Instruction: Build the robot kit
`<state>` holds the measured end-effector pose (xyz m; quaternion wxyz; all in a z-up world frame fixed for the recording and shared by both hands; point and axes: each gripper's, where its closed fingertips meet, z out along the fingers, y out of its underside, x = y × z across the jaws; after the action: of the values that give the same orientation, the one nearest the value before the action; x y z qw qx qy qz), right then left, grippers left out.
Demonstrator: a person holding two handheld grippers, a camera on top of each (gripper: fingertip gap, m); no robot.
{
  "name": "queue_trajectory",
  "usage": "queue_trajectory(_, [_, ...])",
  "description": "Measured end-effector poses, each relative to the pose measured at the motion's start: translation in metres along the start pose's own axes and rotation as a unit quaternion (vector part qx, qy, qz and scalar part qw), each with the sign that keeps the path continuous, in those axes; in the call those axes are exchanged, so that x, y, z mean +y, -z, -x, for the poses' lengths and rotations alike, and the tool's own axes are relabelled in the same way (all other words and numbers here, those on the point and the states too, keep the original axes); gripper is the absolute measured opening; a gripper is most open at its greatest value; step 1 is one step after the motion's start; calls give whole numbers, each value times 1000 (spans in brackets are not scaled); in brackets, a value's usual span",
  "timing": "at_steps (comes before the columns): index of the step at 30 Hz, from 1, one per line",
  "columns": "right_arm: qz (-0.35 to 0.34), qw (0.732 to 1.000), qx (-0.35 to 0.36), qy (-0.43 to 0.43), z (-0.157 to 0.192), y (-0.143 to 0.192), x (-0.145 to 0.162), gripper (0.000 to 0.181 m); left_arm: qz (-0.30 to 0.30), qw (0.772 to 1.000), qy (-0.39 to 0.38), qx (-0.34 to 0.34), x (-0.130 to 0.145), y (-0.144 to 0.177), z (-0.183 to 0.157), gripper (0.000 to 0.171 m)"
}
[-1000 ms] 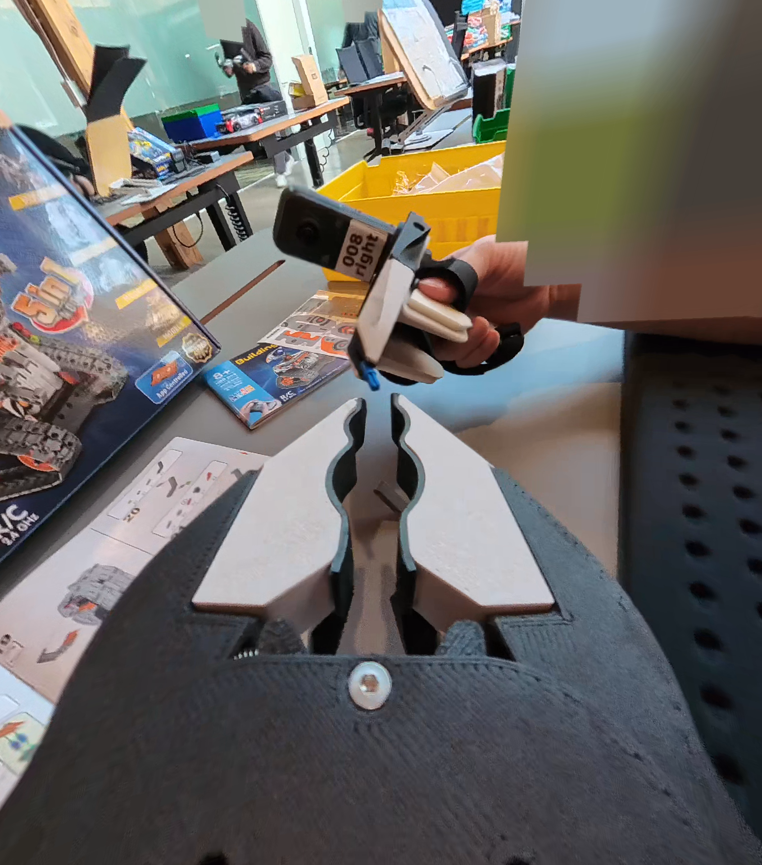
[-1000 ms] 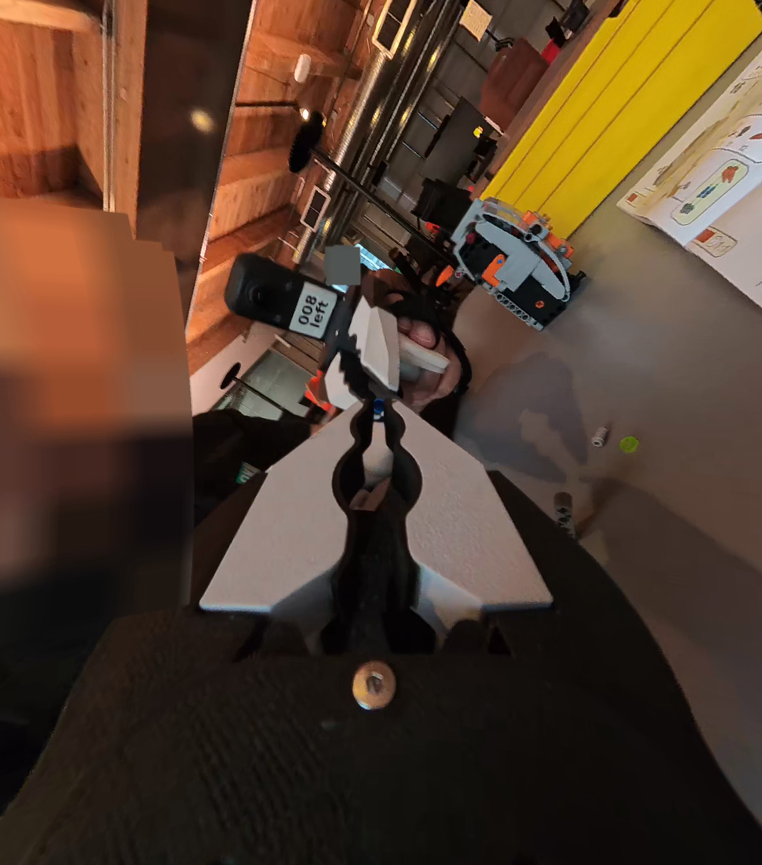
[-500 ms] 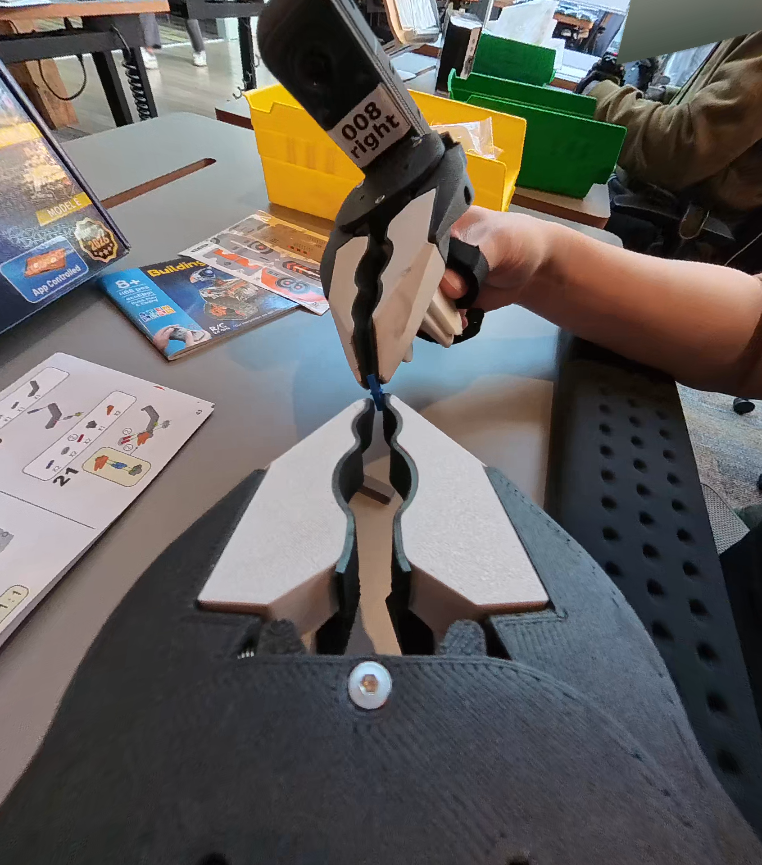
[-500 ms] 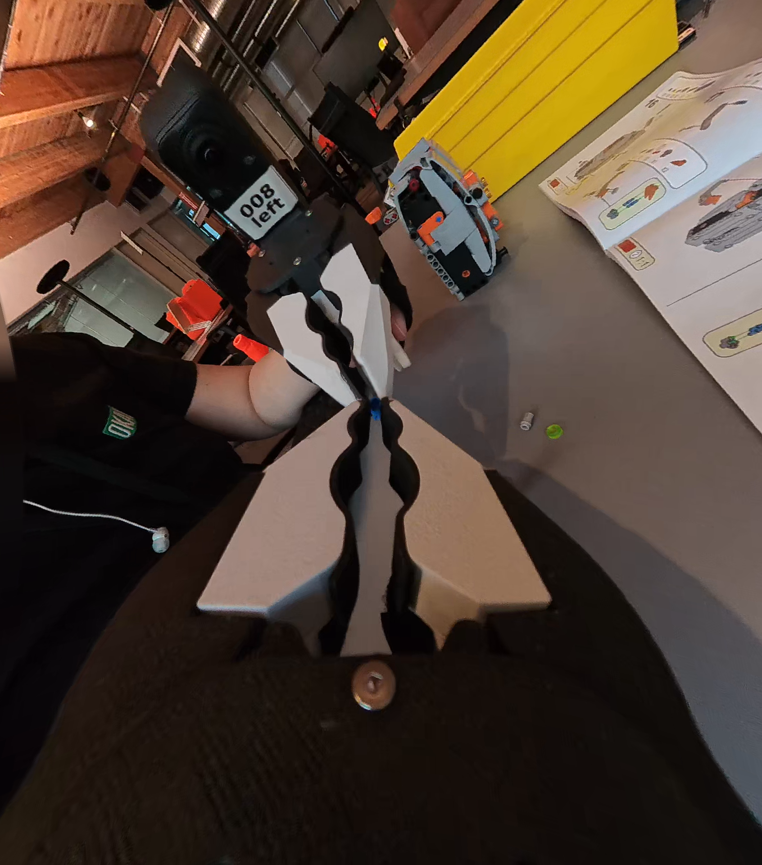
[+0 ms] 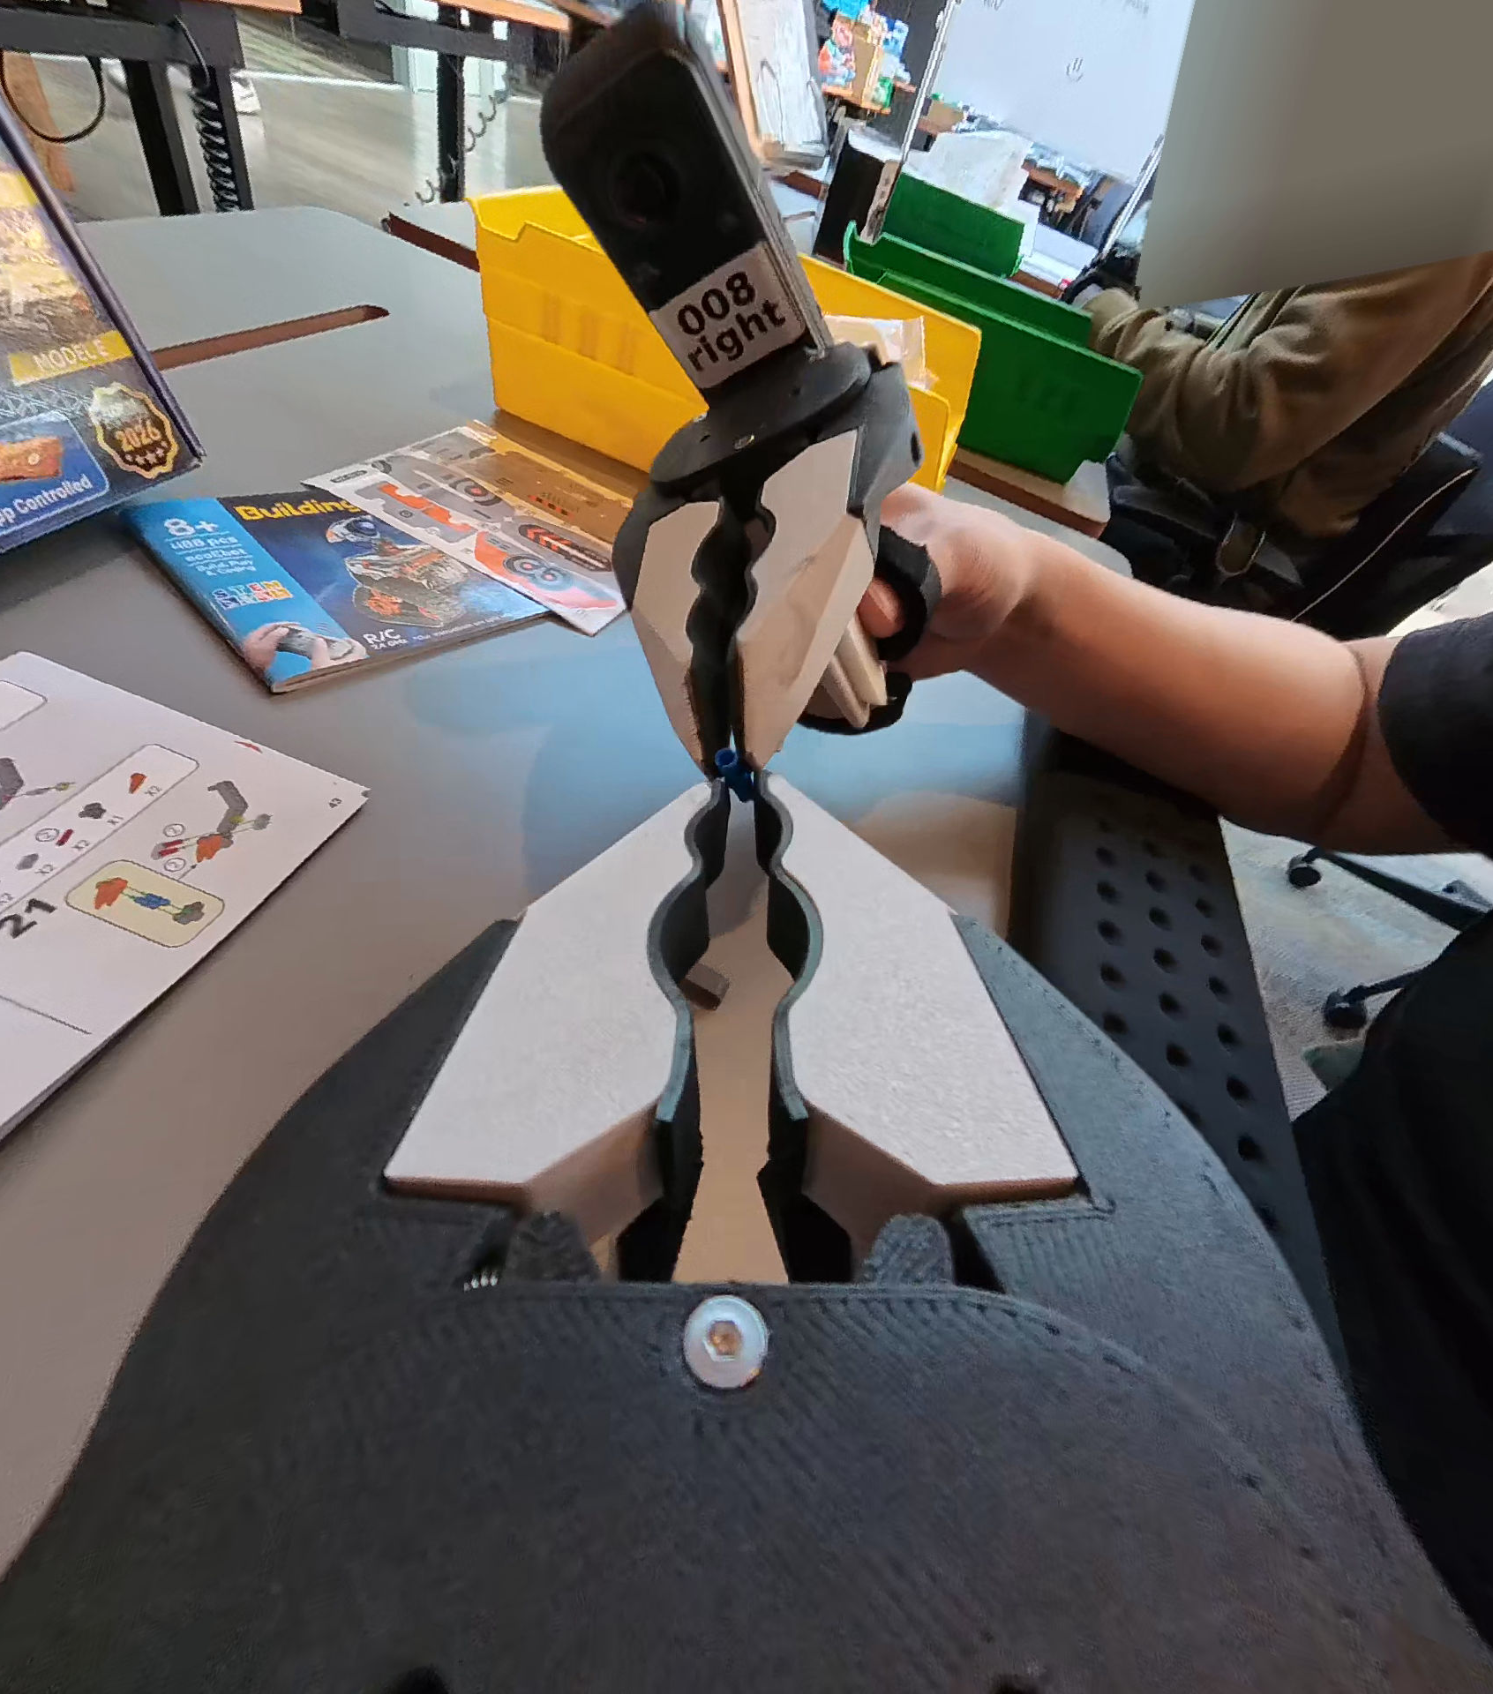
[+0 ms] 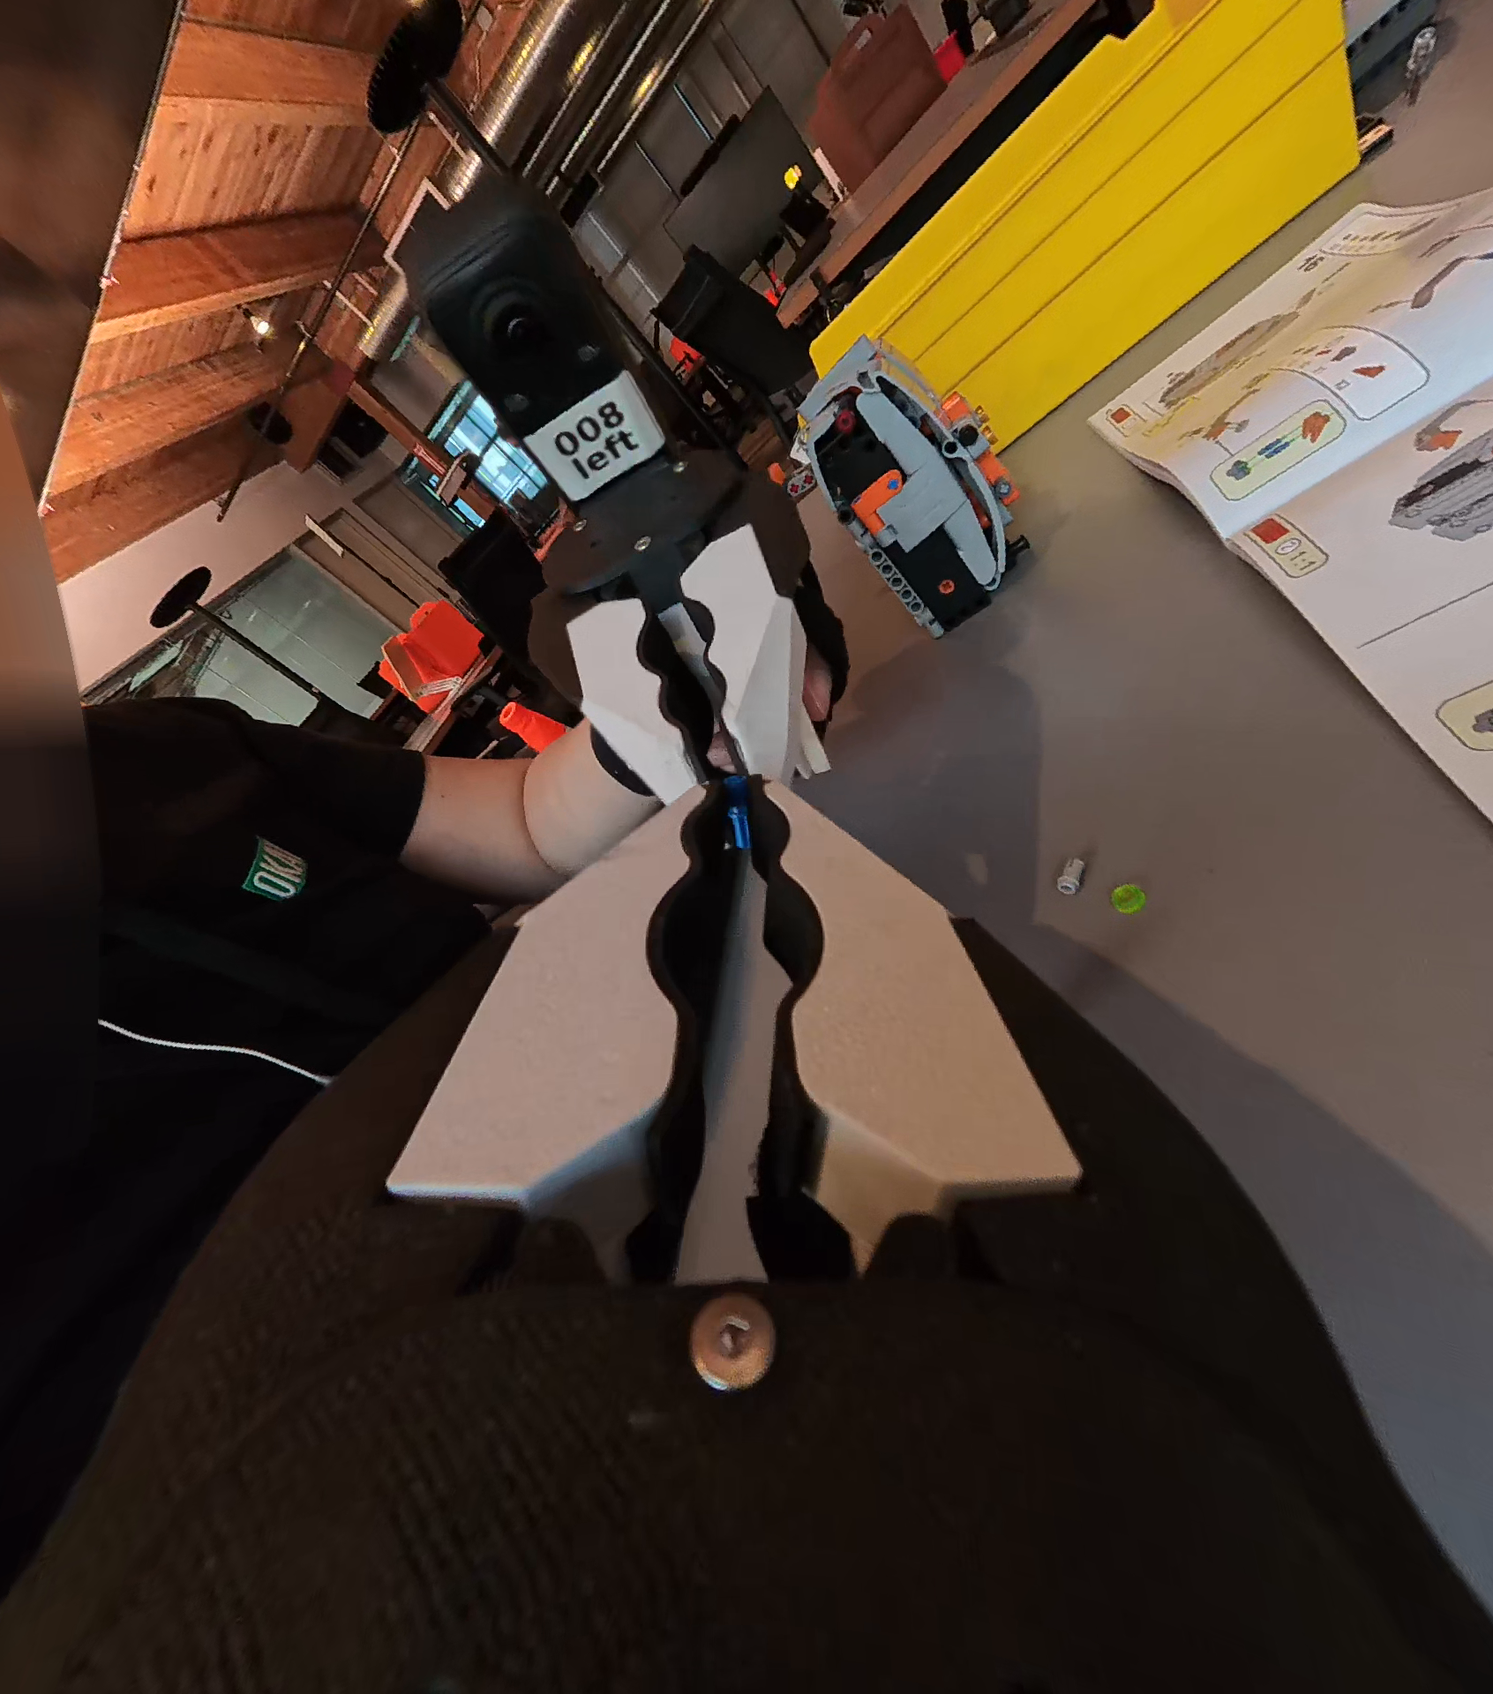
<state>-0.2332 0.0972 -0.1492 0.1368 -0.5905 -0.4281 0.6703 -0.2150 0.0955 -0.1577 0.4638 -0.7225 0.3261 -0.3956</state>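
A small blue pin [image 5: 731, 773] is held between the tips of both grippers, above the grey table [image 5: 413, 733]. My right gripper [image 6: 735, 811] is shut on it; the blue pin [image 6: 735, 816] sits upright between its fingertips. In the left wrist view the right gripper [image 5: 729, 756] points down from above, held by a hand [image 5: 954, 587]. My left gripper [image 5: 732, 790] has its tips closed on the pin's other end. In the right wrist view the left gripper [image 6: 715, 768] meets the pin tip to tip. A small dark piece [image 5: 706, 985] lies on the table under the left fingers.
An open instruction booklet [image 5: 83, 825] lies at left, and also shows in the right wrist view [image 6: 1412, 550]. A blue booklet [image 5: 312, 587], a toy box [image 5: 9, 321], a yellow bin [image 5: 578, 348] and a green bin [image 5: 1027, 367] stand beyond. A part-built model [image 6: 908, 495], a grey stud [image 6: 1070, 875] and a green stud [image 6: 1128, 897] are on the table. The tips of both grippers are at nearly the same place. It is some 9 cm from my left tips to the small dark piece [image 5: 706, 985].
The two grippers have come together tip to tip. The left gripper's fingers, slightly apart a second ago, have closed at the tips on the blue pin that the right gripper holds.
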Motion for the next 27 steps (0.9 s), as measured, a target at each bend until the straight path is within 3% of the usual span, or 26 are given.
queue_trajectory(3, [-5, 1000, 3, 17, 2, 2, -3, 3, -16, 1000, 12, 9, -6, 3, -1, 5])
queue_trajectory(4, [-2, 999, 15, 37, 1, 2, -3, 3, -19, 1000, 17, 10, -7, 4, 0, 13])
queue_trajectory(9, [21, 967, 104, 230, 6, -1, -6, 4, -32, 998, 58, 21, -11, 11, 5, 22])
queue_trajectory(11, [6, 955, 126, 267, 9, -1, -11, 4, -37, 997, 55, 27, -13, 11, 4, 23])
queue_trajectory(18, [-29, 979, 63, 189, 20, -1, -16, 4, -31, 999, -18, 8, -13, 6, -4, 11])
queue_trajectory(25, [-39, 980, 49, 187, 22, -3, -17, 4, -57, 997, 12, 42, -20, 10, -11, 2])
queue_trajectory(27, [-62, 981, 38, 182, 25, -1, -23, 14, -86, 995, 23, 51, -29, 14, -12, 2])
